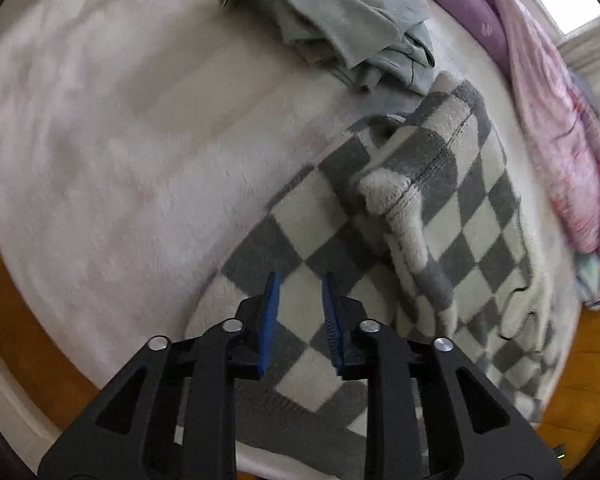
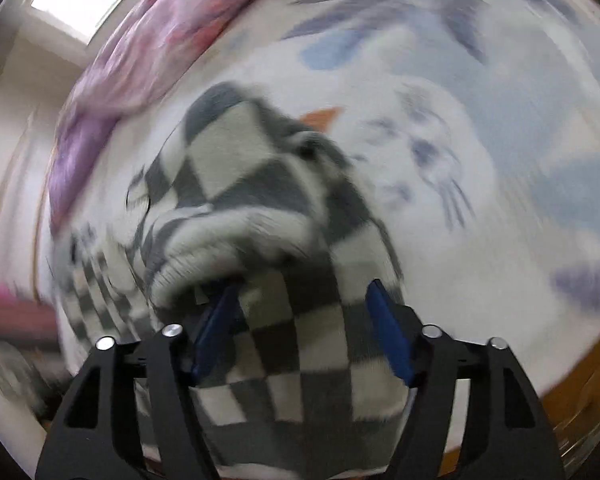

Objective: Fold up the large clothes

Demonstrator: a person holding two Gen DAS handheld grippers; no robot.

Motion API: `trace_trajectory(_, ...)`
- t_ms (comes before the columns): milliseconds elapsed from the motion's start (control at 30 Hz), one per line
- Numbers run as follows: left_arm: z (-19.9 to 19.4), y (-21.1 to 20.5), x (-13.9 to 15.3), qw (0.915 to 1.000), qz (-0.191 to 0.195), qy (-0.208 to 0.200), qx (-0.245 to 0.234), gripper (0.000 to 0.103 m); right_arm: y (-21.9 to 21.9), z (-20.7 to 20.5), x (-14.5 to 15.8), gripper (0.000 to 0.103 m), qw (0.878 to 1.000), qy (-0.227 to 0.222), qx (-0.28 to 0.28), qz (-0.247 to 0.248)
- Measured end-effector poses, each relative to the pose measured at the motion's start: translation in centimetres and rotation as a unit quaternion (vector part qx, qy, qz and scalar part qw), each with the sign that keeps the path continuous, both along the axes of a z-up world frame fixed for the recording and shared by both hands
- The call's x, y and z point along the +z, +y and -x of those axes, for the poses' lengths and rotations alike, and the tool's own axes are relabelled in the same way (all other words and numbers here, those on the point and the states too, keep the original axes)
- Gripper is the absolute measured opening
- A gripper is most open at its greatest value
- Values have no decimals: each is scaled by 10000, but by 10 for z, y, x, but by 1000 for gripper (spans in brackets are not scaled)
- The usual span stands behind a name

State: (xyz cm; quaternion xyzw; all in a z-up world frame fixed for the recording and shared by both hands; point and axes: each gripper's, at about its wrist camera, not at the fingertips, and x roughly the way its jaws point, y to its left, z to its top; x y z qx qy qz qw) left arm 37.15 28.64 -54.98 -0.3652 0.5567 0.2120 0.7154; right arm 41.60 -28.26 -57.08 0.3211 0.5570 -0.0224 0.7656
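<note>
Left fingers: my left gripper (image 1: pixel 300 312) hung just above the near end of the checked garment (image 1: pixel 440 240), its blue fingers (image 1: pixel 270 320) parted with a narrow gap and nothing between them.

Right fingers: my right gripper (image 2: pixel 304 328) was spread wide over the same checked garment (image 2: pixel 260 200); its left blue finger (image 2: pixel 216 332) sat under a bunched, fuzzy fold of the cloth, but the blur kept me from telling whether it touched. The fingers were not closed on anything.

Checked garment: grey and cream squares, fleecy, lying crumpled on the white bed cover (image 1: pixel 120 140), with a ribbed cuff or hem turned up near its middle in the left view. Its lower edge reached the near edge of the bed.

Grey-green clothes: a loose pile (image 1: pixel 340 28) lay farther up the bed, just beyond the checked garment's far end.

Purple and pink quilt: heaped (image 1: pixel 540 100) along the far side of the bed, beside the checked garment.

Bed cover print: in the right view, a pale blue and white pattern with an orange patch (image 2: pixel 440 140) showed, heavily blurred.

Floor: orange-brown wood (image 1: pixel 12 300) showed past the bed's edge.
</note>
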Motion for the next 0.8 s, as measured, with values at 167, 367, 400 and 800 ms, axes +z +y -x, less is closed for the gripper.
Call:
trace_trajectory(167,-11,4,0,9974,294,-655,22,78,-11,34,-5,75,9760,-500,-1404,-1590)
trace_trajectory(367,-45,3,-15,9917,798,-1005,-117,85,0,17,-25,82,9366,-886,-2367,-2426)
trace_trajectory(400,-51,-2,-19,9930,687,-929,-228,84,2,10,-34,82,9367,-803,-2437,-2382)
trace_trajectory(800,-53,2,3,9839,853,-1115,-1108,12,9,-5,17,14,9808,-1046,-1086,-1236)
